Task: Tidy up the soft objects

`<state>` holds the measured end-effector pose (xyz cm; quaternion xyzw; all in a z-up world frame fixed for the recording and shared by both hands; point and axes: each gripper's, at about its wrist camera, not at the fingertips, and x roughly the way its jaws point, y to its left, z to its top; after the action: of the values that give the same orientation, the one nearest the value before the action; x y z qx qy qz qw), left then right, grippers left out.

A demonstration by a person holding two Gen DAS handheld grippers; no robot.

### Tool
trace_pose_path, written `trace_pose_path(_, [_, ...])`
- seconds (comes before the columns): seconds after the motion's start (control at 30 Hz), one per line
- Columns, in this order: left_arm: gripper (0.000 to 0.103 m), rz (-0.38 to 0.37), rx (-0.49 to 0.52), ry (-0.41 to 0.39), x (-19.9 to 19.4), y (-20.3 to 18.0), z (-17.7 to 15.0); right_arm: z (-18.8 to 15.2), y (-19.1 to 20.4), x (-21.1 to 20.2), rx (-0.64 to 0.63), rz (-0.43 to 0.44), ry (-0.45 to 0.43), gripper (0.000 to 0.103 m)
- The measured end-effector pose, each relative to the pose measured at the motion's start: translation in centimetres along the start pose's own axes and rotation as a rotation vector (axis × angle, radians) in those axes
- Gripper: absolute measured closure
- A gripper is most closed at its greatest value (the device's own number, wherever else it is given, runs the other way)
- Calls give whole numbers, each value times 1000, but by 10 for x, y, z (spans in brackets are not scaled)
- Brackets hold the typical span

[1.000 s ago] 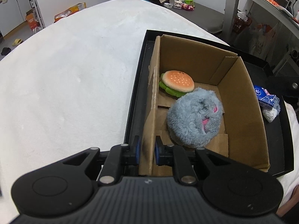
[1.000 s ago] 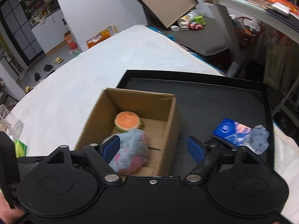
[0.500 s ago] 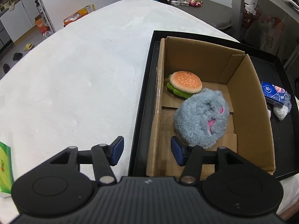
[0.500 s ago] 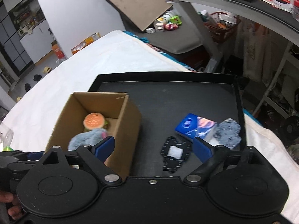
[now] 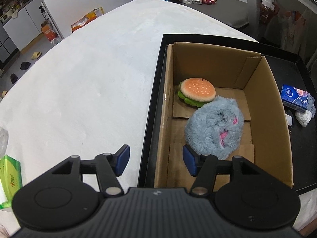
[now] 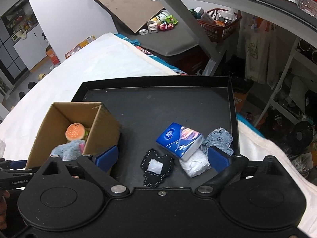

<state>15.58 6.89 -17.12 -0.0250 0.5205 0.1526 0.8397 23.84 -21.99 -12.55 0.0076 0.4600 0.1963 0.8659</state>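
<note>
A cardboard box [image 5: 265, 103] stands at the left of a black tray [image 6: 158, 107]. In it lie a plush burger [image 5: 197, 92] and a fluffy grey-blue plush [image 5: 215, 130]. My left gripper [image 5: 155, 159] is open and empty, its jaws astride the box's left wall near the front corner. My right gripper [image 6: 161, 156] is open and empty over the tray, above a black felt patch [image 6: 156, 166]. A blue tissue pack [image 6: 179, 139], a white wad [image 6: 195, 165] and a grey cloth piece [image 6: 220, 139] lie just beyond it. The box also shows in the right wrist view [image 6: 103, 123].
The tray sits on a white padded surface [image 5: 89, 79]. A green packet [image 5: 9, 175] lies at its near left edge. A desk with a red basket [image 6: 220, 25] and clutter stands behind on the right. A large cardboard board [image 6: 122, 0] leans at the back.
My left gripper let go of the box's left wall, opened wide and drew back a little. My right gripper swung right, from over the box to over the tissue pack and patch.
</note>
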Motion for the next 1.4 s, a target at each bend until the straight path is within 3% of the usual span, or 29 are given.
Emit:
trace_pose_path(0.3, [45,22,26,7,-1,-9,5,13,-12,10,-24,11,-4,5])
trace_pose_path(0.6, [45,53,68,39,4,-19,8,5,-28,31,7,50,2,5])
trace_pose_path(0.83, [45,78,67,53,10,-25,14,5,-25,36,-94,34,-21,5])
trace_pose_path(1.07, [45,104,38,77,15,-27,21,3,-26,51,-139,50,31,5])
trace_pose_path(1.4, [45,141,39,96,19,-33,26,-1,-25,71,-205,-24,46,6])
